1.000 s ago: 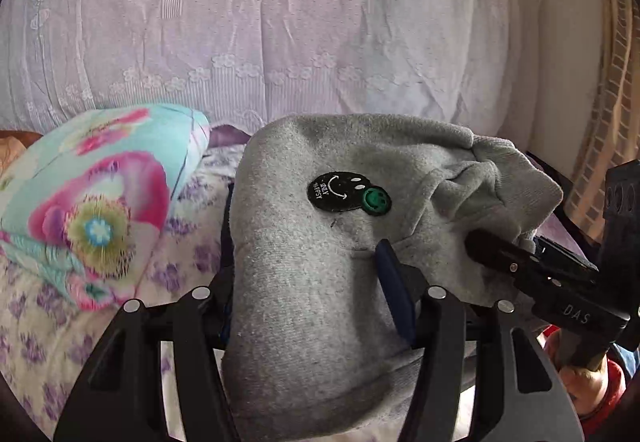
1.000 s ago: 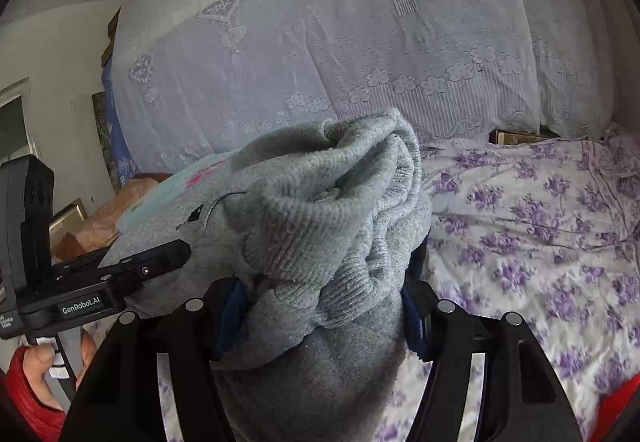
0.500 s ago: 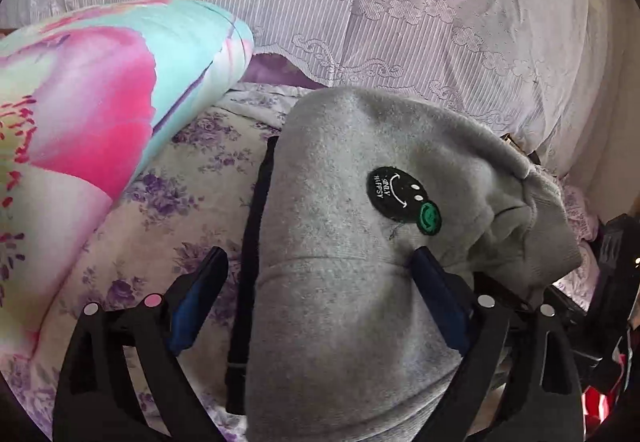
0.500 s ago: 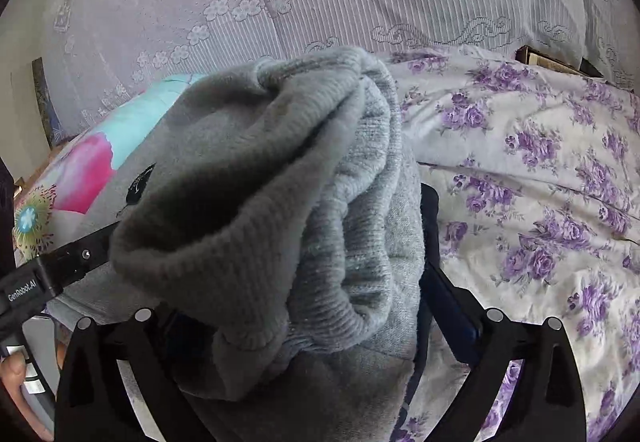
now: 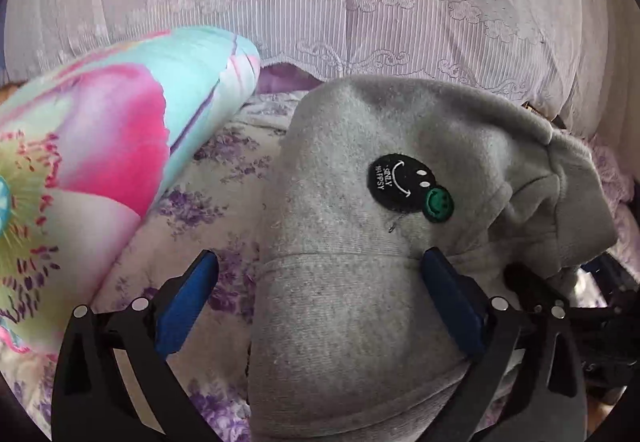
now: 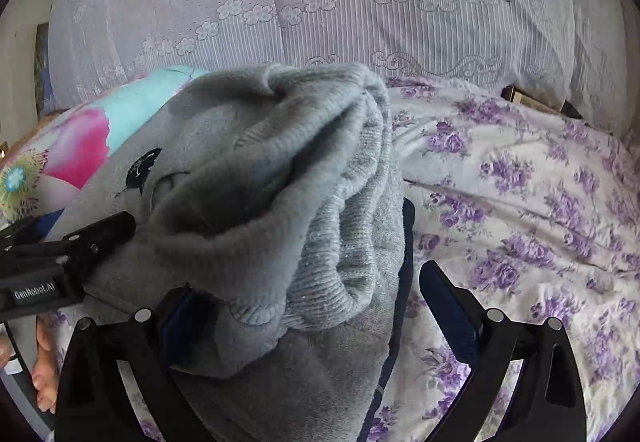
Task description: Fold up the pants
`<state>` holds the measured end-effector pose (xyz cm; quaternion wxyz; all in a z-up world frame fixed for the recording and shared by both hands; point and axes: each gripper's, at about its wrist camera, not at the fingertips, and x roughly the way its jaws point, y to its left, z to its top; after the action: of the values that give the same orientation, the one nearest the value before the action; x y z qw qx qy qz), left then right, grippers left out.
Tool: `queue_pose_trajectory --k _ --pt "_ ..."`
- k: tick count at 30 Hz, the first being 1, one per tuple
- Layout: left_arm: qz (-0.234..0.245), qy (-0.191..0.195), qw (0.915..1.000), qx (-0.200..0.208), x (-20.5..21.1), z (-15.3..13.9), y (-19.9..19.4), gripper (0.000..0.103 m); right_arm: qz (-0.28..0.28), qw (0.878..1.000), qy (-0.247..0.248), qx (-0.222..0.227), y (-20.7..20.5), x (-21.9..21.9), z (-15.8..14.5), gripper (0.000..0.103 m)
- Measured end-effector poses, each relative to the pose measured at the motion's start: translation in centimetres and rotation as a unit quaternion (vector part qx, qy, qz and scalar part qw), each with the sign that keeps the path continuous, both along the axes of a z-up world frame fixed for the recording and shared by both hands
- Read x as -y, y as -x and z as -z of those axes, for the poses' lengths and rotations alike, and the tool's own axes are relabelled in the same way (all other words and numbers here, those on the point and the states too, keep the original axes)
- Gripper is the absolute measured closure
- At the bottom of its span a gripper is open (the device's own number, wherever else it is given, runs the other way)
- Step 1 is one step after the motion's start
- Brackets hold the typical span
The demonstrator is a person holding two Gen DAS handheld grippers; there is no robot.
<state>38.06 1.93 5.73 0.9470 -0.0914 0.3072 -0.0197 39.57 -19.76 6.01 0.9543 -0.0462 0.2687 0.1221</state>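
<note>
Folded grey sweatpants (image 5: 352, 202) with a black smiley patch (image 5: 400, 182) lie bunched on the flowered bedsheet (image 5: 208, 202). My left gripper (image 5: 320, 258) straddles them, its jaws opening wide. Its left pad (image 5: 192, 298) stands clear of the cloth and its right pad (image 5: 444, 294) rests against the pants' side. In the right wrist view the ribbed cuff end of the pants (image 6: 288, 178) is heaped between the fingers of my right gripper (image 6: 304, 282), which is open. Its right pad (image 6: 444, 302) is free; its left pad is hidden under the fabric.
A bright floral pillow (image 5: 100, 146) lies to the left of the pants. A lace-covered headboard (image 5: 360, 2) rises behind. A dark garment edge (image 6: 406, 242) shows under the pants. The flowered sheet (image 6: 520, 202) spreads to the right. A person's hand (image 6: 42, 374) holds the left gripper's handle.
Both grippers came down toward the bed with the pants, then their jaws spread wide and let go of the fabric. In the last half second neither has shifted.
</note>
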Motion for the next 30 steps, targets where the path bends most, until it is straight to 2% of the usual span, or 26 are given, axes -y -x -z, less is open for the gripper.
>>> queue_pose_trajectory --k 1,3,6,8,10,12,16,19,24,30 --pt "0.001 0.014 0.9999 0.0 -0.3 0.2 0.1 0.004 0.005 1.0 0.006 0.016 0.6 -0.3 -0.1 0.003" --pt "-0.003 0.018 0.9998 0.009 -0.4 0.2 1.0 0.004 0.017 0.997 0.024 0.078 2.9 -0.8 -0.8 0.004" --pt "-0.009 -0.025 0.9992 0.031 0.8 -0.5 2.9 0.005 0.018 0.987 0.049 0.152 6.8 -1.6 -1.7 0.003" --pt "-0.014 -0.059 0.9972 0.045 2.0 -0.7 4.6 0.005 0.028 0.984 0.079 0.16 8.2 -2.1 -1.6 0.003" --pt "-0.008 -0.081 0.9955 0.048 2.8 -0.7 6.6 0.005 0.049 0.982 0.1 0.152 9.2 -2.1 -1.6 0.004" --pt "0.003 -0.096 0.9945 0.041 3.5 -0.5 8.5 0.005 0.056 0.984 0.092 0.141 10.6 -1.4 -1.8 0.003" --pt "0.006 -0.126 0.992 0.002 4.3 0.5 11.9 0.005 0.067 0.991 0.037 0.112 14.3 1.0 -1.8 0.003" --pt "0.003 -0.147 0.9891 0.007 4.5 0.8 15.4 0.005 0.085 0.993 -0.009 0.088 17.0 2.9 -1.7 0.003" --pt "-0.027 -0.138 0.9888 0.05 3.5 -0.1 21.4 0.005 0.086 0.992 -0.085 0.049 21.0 4.9 -0.6 0.003" --pt "-0.029 -0.128 0.9901 0.05 2.8 -0.8 25.7 0.005 0.078 0.99 -0.115 -0.005 23.4 5.2 0.5 0.003"
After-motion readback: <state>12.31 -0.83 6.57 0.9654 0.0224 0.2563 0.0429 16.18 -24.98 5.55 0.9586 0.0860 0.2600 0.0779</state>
